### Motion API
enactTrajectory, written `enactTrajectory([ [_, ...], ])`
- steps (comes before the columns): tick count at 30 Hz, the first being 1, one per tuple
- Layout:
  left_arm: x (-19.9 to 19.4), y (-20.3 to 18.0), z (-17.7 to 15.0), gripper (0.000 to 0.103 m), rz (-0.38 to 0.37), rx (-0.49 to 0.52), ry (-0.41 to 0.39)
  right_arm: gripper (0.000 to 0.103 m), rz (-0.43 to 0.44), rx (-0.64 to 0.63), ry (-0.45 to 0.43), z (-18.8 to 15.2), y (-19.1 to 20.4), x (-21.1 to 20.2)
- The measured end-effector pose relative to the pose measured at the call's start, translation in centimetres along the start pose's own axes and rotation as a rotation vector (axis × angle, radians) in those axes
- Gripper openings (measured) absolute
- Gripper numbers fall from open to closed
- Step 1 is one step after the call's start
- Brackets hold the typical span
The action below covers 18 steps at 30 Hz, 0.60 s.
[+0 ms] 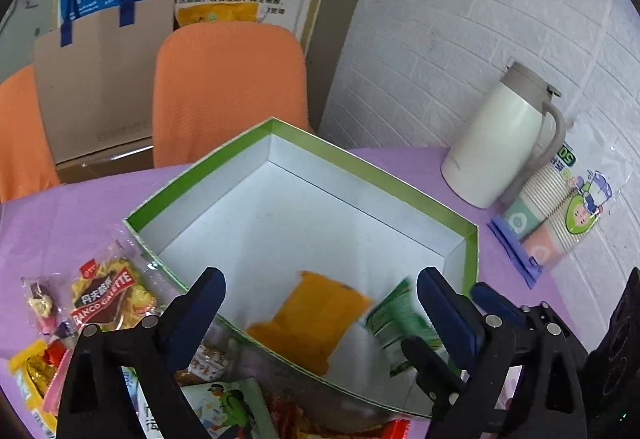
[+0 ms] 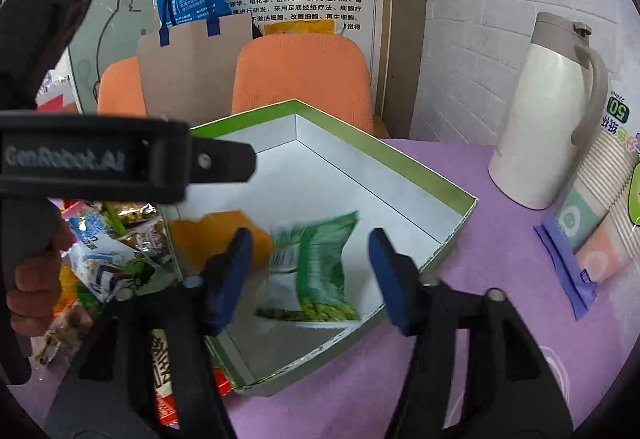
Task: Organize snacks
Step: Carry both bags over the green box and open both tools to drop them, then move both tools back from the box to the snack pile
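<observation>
The box [image 2: 404,163] ahead of the right tool [image 2: 310,275] is looking like matt card, white inside with a green printed rim. Between that tool's blue, foam-like pads [image 2: 386,271] a green packet [image 2: 320,263] is showing glossy plastic film. Left of the left tool [image 1: 320,303], clear, shiny wrappers [image 1: 104,299] are catching light. The surface [image 2: 480,319] is wearing a matt purple cloth. Beyond the box, the chair [image 1: 228,87] is showing ribbed orange fabric, and the jug [image 1: 500,143] is looking smooth, satin white.

Two packets [image 2: 312,263] lie in the box [image 2: 360,137], jug [image 2: 548,111] right.
</observation>
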<state>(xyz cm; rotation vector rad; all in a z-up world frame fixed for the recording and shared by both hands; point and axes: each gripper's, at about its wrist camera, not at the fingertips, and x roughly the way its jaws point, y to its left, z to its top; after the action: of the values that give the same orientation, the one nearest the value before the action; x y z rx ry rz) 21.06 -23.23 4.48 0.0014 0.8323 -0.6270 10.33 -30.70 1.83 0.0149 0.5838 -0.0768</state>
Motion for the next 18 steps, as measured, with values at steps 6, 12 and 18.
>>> enactTrajectory([
  [6,-2.5,0.8,-0.2,0.099,0.015,0.022,-0.056,0.089,0.02,0.029,-0.014,0.1,-0.6,-2.1],
  [12,-8.4,0.8,-0.8,0.099,-0.003,0.041,-0.152,0.09,0.026,0.046,-0.144,2.1,-0.2,-7.6],
  [18,-15.0,1.0,-3.4,0.099,0.008,0.093,-0.22,0.1,0.044,0.041,-0.293,1.8,1.1,-14.2],
])
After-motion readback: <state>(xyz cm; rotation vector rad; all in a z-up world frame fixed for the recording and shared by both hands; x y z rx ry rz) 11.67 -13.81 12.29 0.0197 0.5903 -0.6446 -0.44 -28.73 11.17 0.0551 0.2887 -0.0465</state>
